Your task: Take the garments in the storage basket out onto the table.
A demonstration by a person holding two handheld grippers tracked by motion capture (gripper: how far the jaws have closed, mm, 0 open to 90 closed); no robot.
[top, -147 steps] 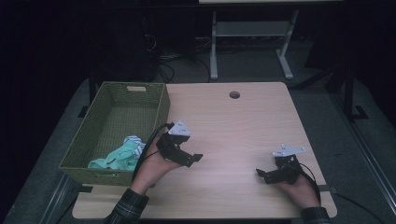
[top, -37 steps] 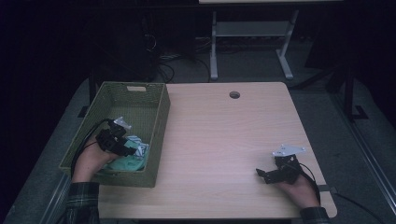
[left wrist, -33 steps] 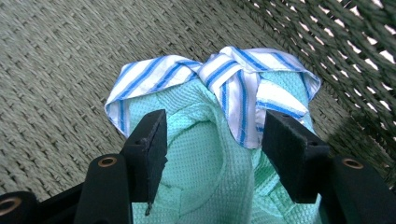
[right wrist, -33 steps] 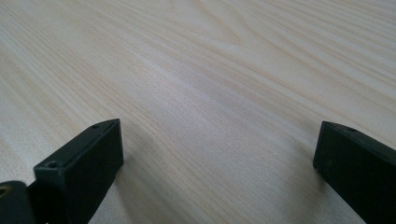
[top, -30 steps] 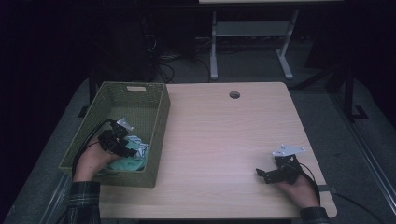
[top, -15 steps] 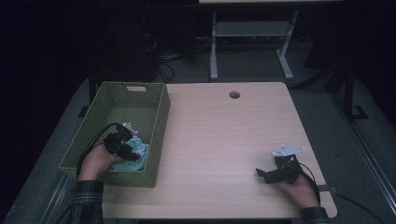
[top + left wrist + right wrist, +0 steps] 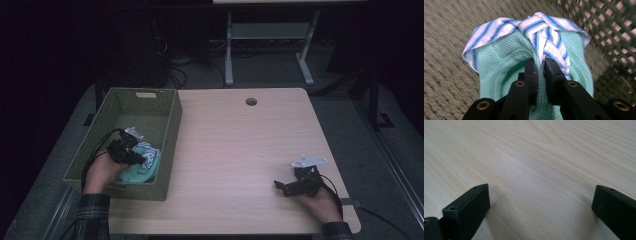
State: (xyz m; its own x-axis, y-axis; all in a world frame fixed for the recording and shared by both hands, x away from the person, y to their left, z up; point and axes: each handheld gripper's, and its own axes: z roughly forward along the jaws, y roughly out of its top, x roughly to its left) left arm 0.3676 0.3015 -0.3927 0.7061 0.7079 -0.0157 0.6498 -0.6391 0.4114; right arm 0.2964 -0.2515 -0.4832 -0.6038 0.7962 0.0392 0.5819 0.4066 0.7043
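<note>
At the lower left of the high view, inside the green basket point(image 7: 165, 107), the left claw point(image 7: 540, 72) has just been closing and now pinches the striped cloth point(image 7: 549, 32) atop the mint towel point(image 7: 499, 65), so lifting it clear seems next, while the right claw point(image 7: 282, 186) rests wide open and empty on the counter point(image 7: 250, 135).

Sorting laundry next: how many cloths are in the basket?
2. A mint waffle cloth lies at the basket's near end; a blue-striped white cloth is draped over it, pinched by the left tool. Others may hide underneath.
</note>
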